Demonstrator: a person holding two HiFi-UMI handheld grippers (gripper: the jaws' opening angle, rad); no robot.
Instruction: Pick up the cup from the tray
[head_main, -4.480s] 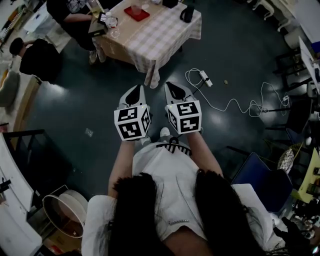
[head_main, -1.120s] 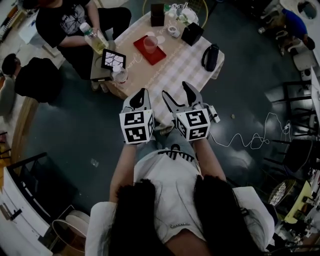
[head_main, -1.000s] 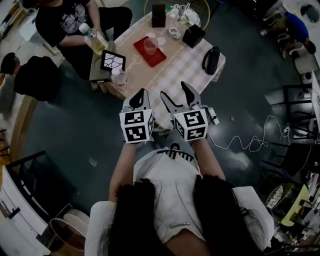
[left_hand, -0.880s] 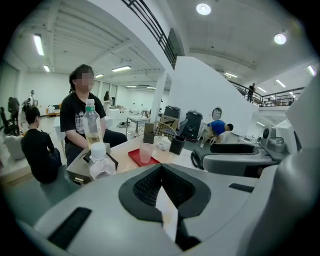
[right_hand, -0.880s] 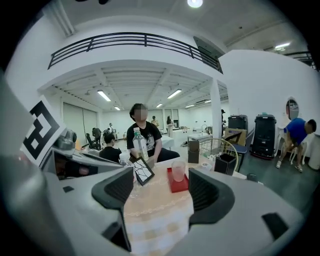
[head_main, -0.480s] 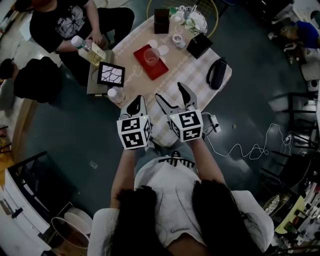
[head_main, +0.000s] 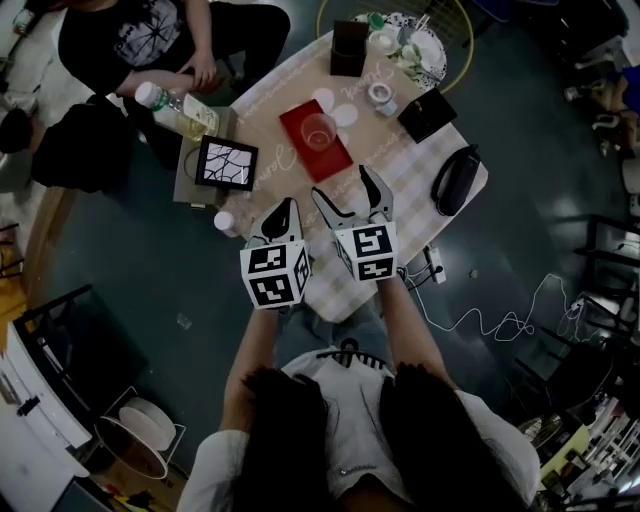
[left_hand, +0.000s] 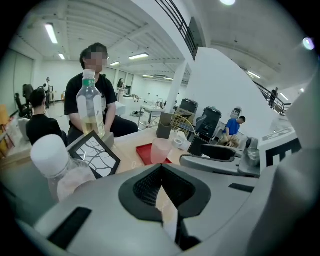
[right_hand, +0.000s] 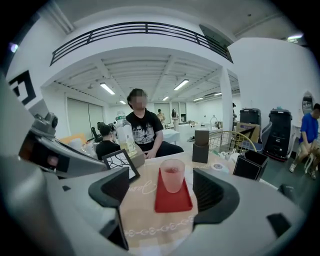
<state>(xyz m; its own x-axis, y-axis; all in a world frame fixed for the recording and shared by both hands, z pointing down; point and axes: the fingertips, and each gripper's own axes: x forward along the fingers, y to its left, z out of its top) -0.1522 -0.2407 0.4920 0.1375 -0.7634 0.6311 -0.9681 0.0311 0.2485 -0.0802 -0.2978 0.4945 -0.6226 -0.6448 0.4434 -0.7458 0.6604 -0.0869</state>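
Cup (right_hand: 172, 175), translucent pink, stands upright on red tray (right_hand: 173, 202).

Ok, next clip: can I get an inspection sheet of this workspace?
Surface: table, checked cloth with a beige runner.
Job's things: pink cup upright on the red tray, untouched.
Clutter: picture frame, bottle, black pouch, black box.
Grippers: left gripper shut, empty; right gripper jaws opening, nothing between them, short of the cup.
Cables: white cable on the floor, right of the table.
Surroundings: seated person at the table's far side.
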